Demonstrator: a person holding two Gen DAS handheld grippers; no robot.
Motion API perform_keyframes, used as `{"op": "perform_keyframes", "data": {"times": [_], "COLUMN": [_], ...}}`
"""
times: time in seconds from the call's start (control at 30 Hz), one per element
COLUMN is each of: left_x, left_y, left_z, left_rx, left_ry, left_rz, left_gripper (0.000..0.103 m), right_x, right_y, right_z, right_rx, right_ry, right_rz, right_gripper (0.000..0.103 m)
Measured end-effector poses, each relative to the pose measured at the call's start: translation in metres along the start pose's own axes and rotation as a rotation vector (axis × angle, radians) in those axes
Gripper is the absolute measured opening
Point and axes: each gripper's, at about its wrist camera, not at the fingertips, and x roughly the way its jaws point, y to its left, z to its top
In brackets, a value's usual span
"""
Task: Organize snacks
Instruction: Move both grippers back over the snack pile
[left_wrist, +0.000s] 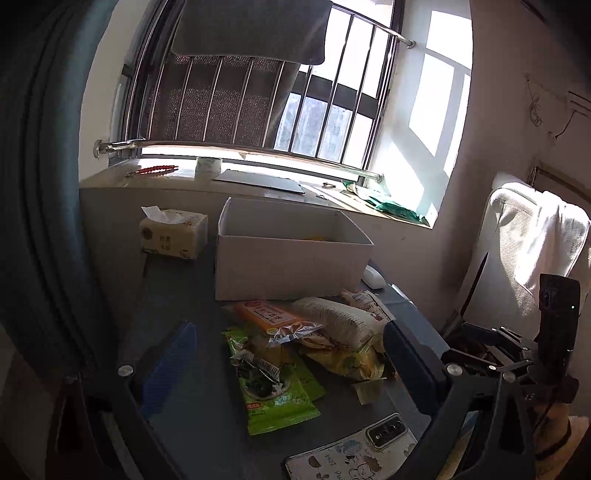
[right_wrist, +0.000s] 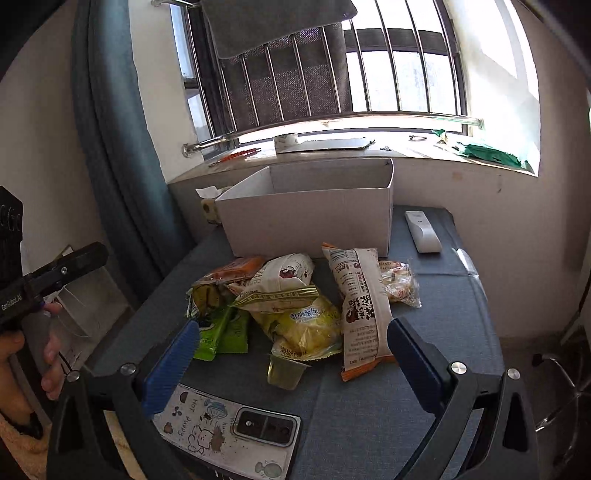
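Note:
A pile of snack packets lies on the grey-blue table (right_wrist: 443, 314) in front of a white open cardboard box (left_wrist: 288, 266) (right_wrist: 310, 218). In the pile are green packets (left_wrist: 280, 398) (right_wrist: 221, 332), an orange packet (left_wrist: 266, 314), a yellow chip bag (right_wrist: 303, 325), a long beige packet (right_wrist: 362, 306), a small jelly cup (right_wrist: 284, 373) and a clear wrapped snack (right_wrist: 400, 284). My left gripper (left_wrist: 288, 354) is open above the green packets. My right gripper (right_wrist: 291, 350) is open near the yellow bag and jelly cup. Neither holds anything.
A phone in a cartoon case (right_wrist: 229, 428) (left_wrist: 354, 450) lies at the table's near edge. A tissue pack (left_wrist: 173, 232) stands left of the box and a white remote (right_wrist: 423, 230) right of it. Behind are the windowsill and barred window. A chair (left_wrist: 535, 236) stands at the right.

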Motion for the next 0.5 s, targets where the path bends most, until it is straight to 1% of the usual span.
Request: {"op": "perform_keyframes", "data": {"times": [0.13, 0.27, 0.33, 0.4, 0.5], "left_x": [0.001, 0.004, 0.005, 0.007, 0.007], "left_y": [0.001, 0.003, 0.004, 0.005, 0.006], "left_z": [-0.002, -0.004, -0.005, -0.007, -0.009], "left_rx": [0.001, -0.001, 0.000, 0.000, 0.003], "left_ry": [0.009, 0.021, 0.028, 0.037, 0.046], "left_rz": [-0.010, -0.009, -0.006, -0.003, 0.009], "left_gripper": [0.103, 0.103, 0.103, 0.103, 0.103], "right_x": [0.012, 0.041, 0.057, 0.078, 0.102], "right_y": [-0.006, -0.033, -0.047, -0.059, -0.071], "right_z": [-0.001, 0.001, 0.003, 0.004, 0.003], "right_rx": [-0.047, -0.040, -0.027, -0.006, 0.019], "right_ry": [0.018, 0.078, 0.100, 0.145, 0.180], "right_rz": [-0.054, -0.090, -0.063, -0.041, -0.034], "right_gripper": [0.103, 0.103, 0.103, 0.103, 0.103]}}
